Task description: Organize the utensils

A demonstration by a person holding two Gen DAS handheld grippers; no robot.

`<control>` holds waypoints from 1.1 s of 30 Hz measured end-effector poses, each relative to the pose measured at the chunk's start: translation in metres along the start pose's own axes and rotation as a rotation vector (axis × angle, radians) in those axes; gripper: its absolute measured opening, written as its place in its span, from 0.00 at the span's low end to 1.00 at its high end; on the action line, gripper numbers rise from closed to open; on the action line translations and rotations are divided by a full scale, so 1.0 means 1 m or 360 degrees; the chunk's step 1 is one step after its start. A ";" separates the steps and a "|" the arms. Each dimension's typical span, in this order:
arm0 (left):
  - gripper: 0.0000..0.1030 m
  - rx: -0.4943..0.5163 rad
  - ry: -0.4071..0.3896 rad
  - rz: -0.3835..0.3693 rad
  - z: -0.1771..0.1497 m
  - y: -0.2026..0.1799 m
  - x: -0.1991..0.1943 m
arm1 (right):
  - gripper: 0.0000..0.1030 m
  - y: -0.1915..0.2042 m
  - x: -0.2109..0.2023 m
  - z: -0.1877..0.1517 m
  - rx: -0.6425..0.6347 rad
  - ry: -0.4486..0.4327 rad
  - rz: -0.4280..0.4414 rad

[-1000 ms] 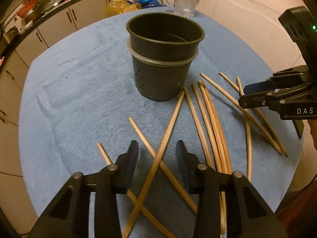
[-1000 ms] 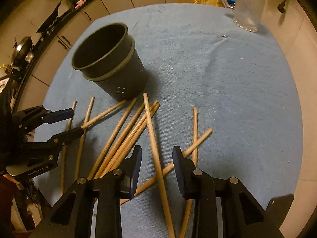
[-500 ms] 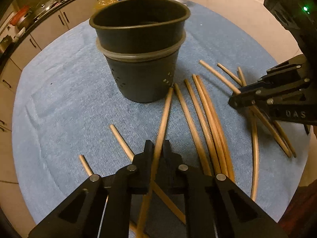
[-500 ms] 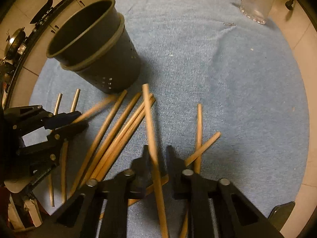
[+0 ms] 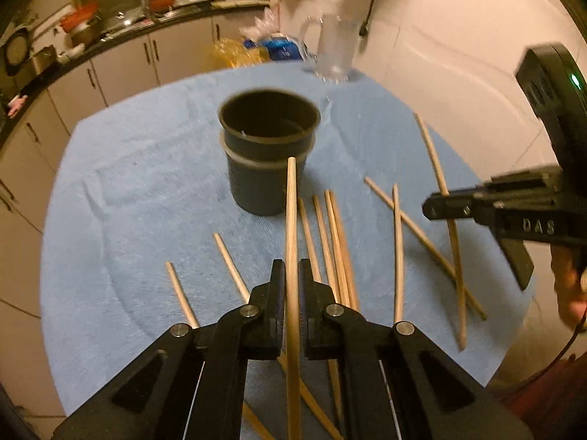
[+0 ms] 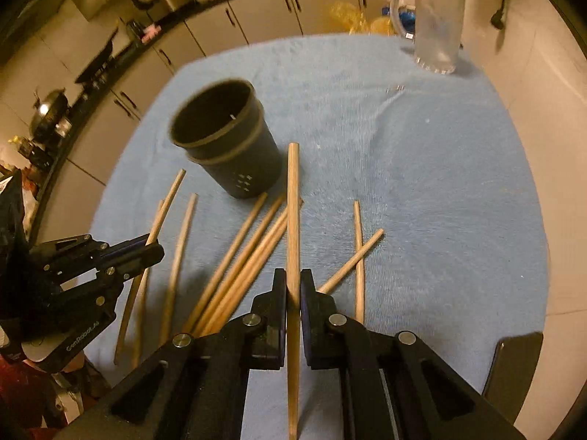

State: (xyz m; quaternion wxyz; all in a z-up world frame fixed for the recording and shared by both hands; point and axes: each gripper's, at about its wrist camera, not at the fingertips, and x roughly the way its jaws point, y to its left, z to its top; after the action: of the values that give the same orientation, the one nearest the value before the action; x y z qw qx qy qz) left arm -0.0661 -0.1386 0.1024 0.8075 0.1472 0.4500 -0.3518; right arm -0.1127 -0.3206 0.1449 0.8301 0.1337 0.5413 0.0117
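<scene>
A dark grey utensil cup (image 5: 268, 154) (image 6: 223, 143) stands upright on the blue cloth (image 5: 128, 201). Several wooden chopsticks (image 5: 337, 242) (image 6: 238, 256) lie scattered in front of it. My left gripper (image 5: 291, 275) is shut on one chopstick (image 5: 291, 220), lifted above the cloth and pointing at the cup. My right gripper (image 6: 292, 282) is shut on another chopstick (image 6: 292, 201), also lifted, its tip beside the cup. Each gripper shows in the other's view: the right one (image 5: 436, 207) and the left one (image 6: 154, 251).
A clear glass mug (image 5: 334, 51) (image 6: 436, 33) stands at the far edge of the table. Kitchen cabinets and a cluttered counter (image 5: 110, 33) run behind. Plastic bags (image 5: 256, 49) lie beyond the table's far edge.
Both grippers closed on a chopstick each and lifted them off the cloth. Both have pulled back and up from the cup.
</scene>
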 end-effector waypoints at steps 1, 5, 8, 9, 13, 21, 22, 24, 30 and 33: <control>0.06 -0.0013 -0.0020 0.0025 0.000 -0.001 -0.006 | 0.07 -0.002 -0.008 -0.004 0.0000 -0.0025 -0.0002; 0.06 -0.0049 -0.0077 0.0105 -0.001 0.001 -0.036 | 0.07 0.008 -0.030 -0.010 -0.0001 -0.0120 -0.0011; 0.06 -0.0075 -0.0121 0.0154 0.001 0.011 -0.044 | 0.07 0.017 -0.049 -0.018 -0.0003 -0.0174 -0.0015; 0.06 -0.0078 -0.0130 0.0169 0.001 0.011 -0.049 | 0.07 0.020 -0.054 -0.018 -0.0002 -0.0197 -0.0016; 0.06 -0.0094 -0.0170 0.0192 0.005 0.013 -0.055 | 0.07 0.022 -0.074 -0.018 0.0004 -0.0253 -0.0013; 0.06 -0.0111 -0.0246 0.0234 0.010 0.019 -0.072 | 0.07 0.035 -0.102 -0.007 -0.0025 -0.0379 0.0001; 0.06 -0.0112 -0.0257 0.0248 0.009 0.019 -0.076 | 0.07 0.036 -0.104 -0.004 -0.0030 -0.0389 0.0006; 0.06 -0.0116 -0.0269 0.0251 0.011 0.020 -0.079 | 0.07 0.038 -0.108 0.000 -0.0031 -0.0413 0.0012; 0.06 -0.0140 -0.0304 0.0268 0.018 0.022 -0.086 | 0.07 0.039 -0.117 0.011 -0.0025 -0.0447 0.0038; 0.06 -0.0145 -0.0329 0.0262 0.025 0.024 -0.093 | 0.07 0.039 -0.124 0.019 -0.0017 -0.0465 0.0053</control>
State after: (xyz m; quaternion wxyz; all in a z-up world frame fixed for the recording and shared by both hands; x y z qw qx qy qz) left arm -0.0658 -0.0949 0.1918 0.8815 0.1097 0.3664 -0.2768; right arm -0.1422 -0.3073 0.2722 0.9004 0.1384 0.4124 0.0088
